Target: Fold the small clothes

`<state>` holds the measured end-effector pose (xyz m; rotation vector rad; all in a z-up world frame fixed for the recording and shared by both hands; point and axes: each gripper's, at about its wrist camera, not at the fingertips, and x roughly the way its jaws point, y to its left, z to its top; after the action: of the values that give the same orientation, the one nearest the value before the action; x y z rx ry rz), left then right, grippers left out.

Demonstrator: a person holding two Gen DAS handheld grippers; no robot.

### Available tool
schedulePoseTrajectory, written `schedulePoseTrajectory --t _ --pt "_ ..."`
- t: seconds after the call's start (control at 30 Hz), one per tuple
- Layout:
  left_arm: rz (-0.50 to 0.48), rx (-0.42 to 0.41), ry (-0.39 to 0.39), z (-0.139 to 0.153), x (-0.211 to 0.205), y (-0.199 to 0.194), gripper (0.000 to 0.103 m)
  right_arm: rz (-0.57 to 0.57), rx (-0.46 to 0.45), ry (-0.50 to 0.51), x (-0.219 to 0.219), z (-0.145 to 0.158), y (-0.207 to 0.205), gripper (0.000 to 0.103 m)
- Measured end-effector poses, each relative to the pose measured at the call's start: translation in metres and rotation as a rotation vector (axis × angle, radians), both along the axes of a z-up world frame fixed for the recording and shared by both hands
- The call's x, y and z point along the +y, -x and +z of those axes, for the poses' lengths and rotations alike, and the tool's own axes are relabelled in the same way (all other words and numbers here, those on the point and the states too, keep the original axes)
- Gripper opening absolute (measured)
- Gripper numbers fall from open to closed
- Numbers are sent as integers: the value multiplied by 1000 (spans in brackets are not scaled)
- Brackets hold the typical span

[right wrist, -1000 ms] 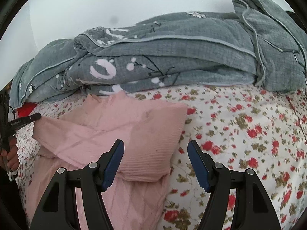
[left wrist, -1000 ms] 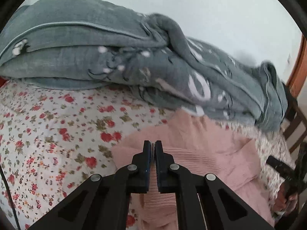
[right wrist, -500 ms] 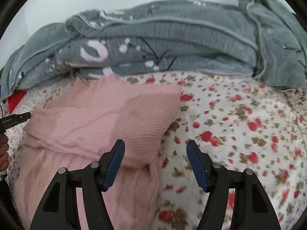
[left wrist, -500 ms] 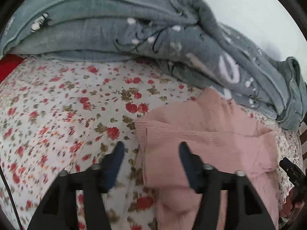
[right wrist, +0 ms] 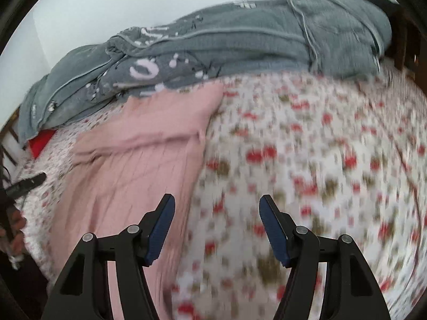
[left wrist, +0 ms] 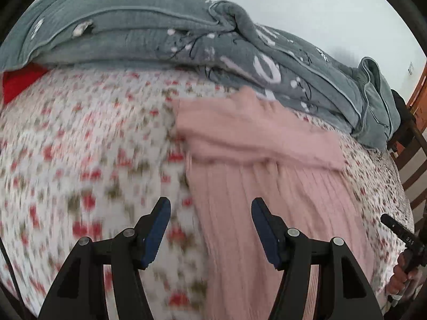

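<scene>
Pink knit sweater lies flat on the floral bedsheet, its top part folded over, far edge touching the grey quilt heaped along the wall. Left gripper hangs over the sweater's left edge, jaws apart, nothing between them. Right gripper hangs just past the sweater's right edge, jaws apart too, only sheet beneath. Plenty of open sheet left and right of the garment. The left view picks up small letters on the other tool's tip, perhaps "DAS", plus the hand gripping it and wooden rails at far right. Both views catch a red cloth under the quilt.
</scene>
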<state>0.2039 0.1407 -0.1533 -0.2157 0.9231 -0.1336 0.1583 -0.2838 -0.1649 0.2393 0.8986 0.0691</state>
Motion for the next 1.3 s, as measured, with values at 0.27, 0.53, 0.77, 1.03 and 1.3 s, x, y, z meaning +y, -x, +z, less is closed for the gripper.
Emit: schedulePoseTrajectory --t 0.27,0.53,0.77,1.03,1.3 --pt "-39 88 48 -37 -1 76 61 65 -7 -17 7 -22 75 56" --pt "-62 122 102 -69 6 119 59 141 49 -36 46 -53 114 38" --pt "-73 119 110 -84 2 133 56 116 73 -39 56 -66 118 30" --pt "-51 160 193 -92 0 137 17 142 138 -122 56 -75 110 14" --pt "-29 168 276 -80 8 144 9 146 69 -116 55 -62 123 5"
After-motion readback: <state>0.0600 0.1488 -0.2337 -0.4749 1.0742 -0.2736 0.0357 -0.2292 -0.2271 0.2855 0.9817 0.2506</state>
